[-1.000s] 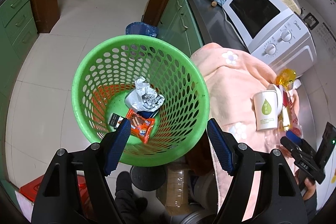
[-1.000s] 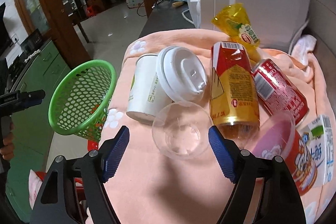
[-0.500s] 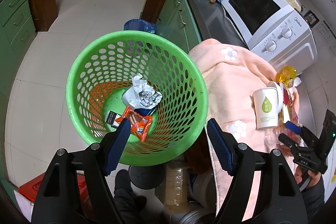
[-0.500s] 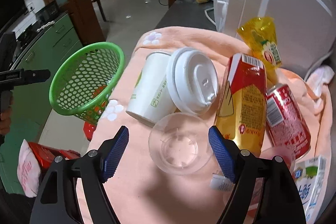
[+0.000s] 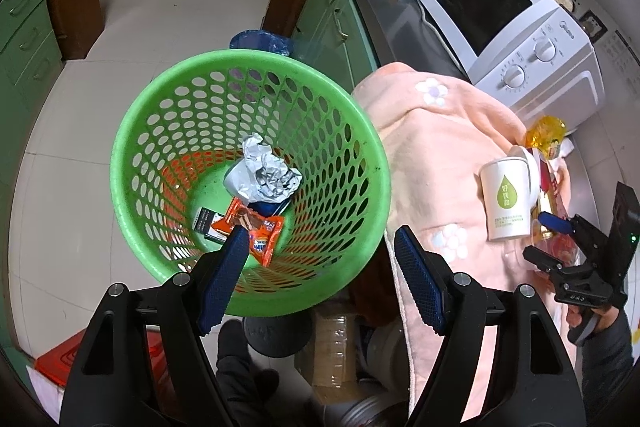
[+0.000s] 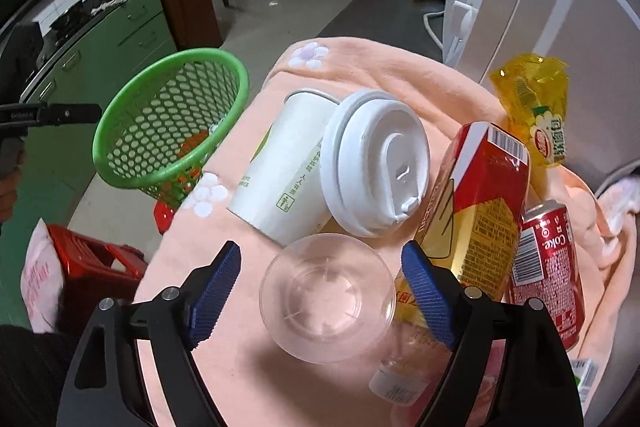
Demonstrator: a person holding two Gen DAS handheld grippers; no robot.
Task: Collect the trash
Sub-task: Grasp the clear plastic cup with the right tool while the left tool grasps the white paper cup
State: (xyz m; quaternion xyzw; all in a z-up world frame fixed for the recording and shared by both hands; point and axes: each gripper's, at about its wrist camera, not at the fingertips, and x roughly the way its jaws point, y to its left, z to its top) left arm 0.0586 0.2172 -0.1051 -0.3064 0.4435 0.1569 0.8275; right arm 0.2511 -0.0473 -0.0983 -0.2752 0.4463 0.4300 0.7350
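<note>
A green perforated basket (image 5: 352,115) stands beside the counter, holding crumpled foil (image 5: 266,175) and an orange wrapper (image 5: 252,227); it also shows in the right wrist view (image 6: 168,59). My left gripper (image 5: 320,267) is open and empty above the basket's near rim. My right gripper (image 6: 320,279) is open around a clear plastic dome lid (image 6: 326,293) on the pink towel (image 6: 224,307), not touching it. Behind it lie a white paper cup (image 6: 280,167), its white lid (image 6: 376,163), a red-and-gold carton (image 6: 476,203), a Coke can (image 6: 546,267) and a yellow pouch (image 6: 536,107).
A white microwave (image 5: 508,31) stands at the back of the counter, right behind the trash. A red stool (image 6: 92,263) sits on the floor under the basket. Green cabinets (image 6: 120,35) line the far side. A small bottle (image 6: 396,383) lies by my right finger.
My right gripper has moved forward and turned left, so the clear lid now sits between its fingers. The basket has shifted slightly in the left wrist view.
</note>
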